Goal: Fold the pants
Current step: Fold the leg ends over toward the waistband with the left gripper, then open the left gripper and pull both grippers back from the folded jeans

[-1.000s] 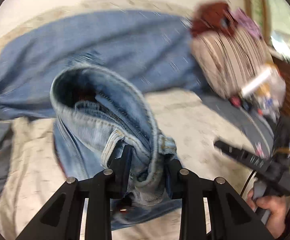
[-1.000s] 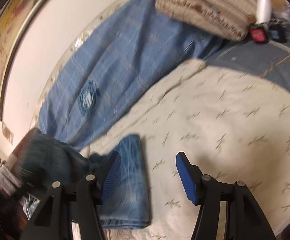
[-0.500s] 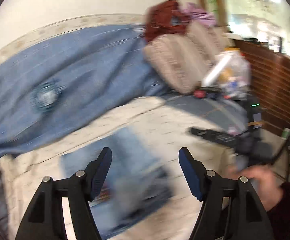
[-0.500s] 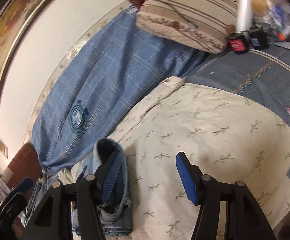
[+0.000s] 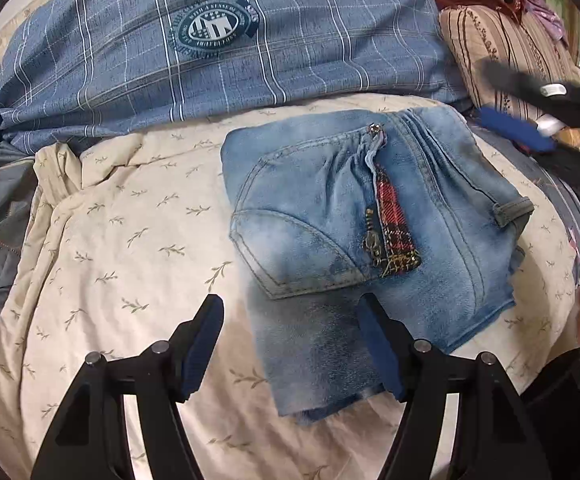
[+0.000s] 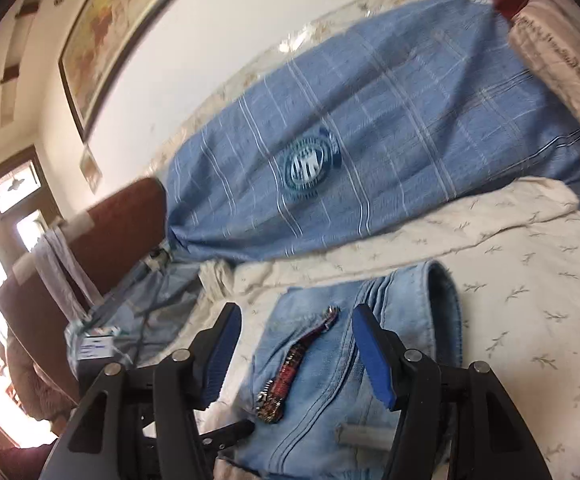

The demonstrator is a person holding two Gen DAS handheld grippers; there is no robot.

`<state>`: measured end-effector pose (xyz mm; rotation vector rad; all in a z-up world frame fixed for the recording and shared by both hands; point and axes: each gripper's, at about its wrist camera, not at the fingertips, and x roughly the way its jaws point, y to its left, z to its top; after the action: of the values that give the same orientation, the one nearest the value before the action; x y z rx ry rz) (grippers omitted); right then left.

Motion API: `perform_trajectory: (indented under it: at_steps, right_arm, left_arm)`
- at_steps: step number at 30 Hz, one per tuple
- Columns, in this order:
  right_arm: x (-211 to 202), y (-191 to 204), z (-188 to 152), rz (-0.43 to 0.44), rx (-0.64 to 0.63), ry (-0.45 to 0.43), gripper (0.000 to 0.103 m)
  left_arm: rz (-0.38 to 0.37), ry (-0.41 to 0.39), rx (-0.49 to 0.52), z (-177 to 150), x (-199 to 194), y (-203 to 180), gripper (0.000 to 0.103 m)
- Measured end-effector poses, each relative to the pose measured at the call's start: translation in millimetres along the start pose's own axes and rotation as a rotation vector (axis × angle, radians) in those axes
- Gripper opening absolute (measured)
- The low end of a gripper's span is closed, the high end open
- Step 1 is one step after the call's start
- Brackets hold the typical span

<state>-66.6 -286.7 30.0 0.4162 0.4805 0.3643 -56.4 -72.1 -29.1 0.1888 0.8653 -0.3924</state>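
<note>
Denim, pale blue and faded, lies folded into a compact bundle: the pants (image 5: 373, 248) rest flat on a cream bedspread (image 5: 138, 248) printed with small leaf sprigs. In the left wrist view the bundle sits just past 12 o'clock, leaning toward 1 o'clock, with a back pocket facing up and a red plaid strip with a metal zipper pull (image 5: 373, 246) running down its middle. The left claw (image 5: 290, 348) hangs over the near edge of the pants with its blue-padded fingers spread apart and nothing between them. The right claw (image 6: 295, 354) is likewise spread wide, poised over the same bundle, which fills its view from 12 toward 6 o'clock; whether either pad touches the cloth cannot be told. In the left wrist view the right claw appears blurred at 2 o'clock, beyond the far corner of the pants. A blue checked pillow (image 5: 218, 40) with a round crest lies behind the bedspread at 11 to 12 o'clock, and a striped beige cushion (image 5: 501, 52) sits at 1 o'clock. A framed picture (image 6: 102, 36) hangs on the white wall at 10 o'clock in the right wrist view.
</note>
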Motion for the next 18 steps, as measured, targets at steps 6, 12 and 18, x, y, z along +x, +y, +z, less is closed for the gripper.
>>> perform_trajectory:
  at_steps: [6, 12, 18]
  right_arm:
    - [68, -39, -29, -0.208, 0.069, 0.228, 0.062]
    - [45, -25, -28, -0.231, 0.056, 0.193, 0.063]
    - [-27, -5, -19, -0.277, -0.025, 0.001, 0.064]
  left_arm:
    - [-0.020, -0.022, -0.102, -13, 3, 15, 0.089]
    - [-0.057, 0.033, -0.324, -22, -3, 33, 0.097]
    - [0.060, -0.024, -0.355, -24, -47, 35, 0.097]
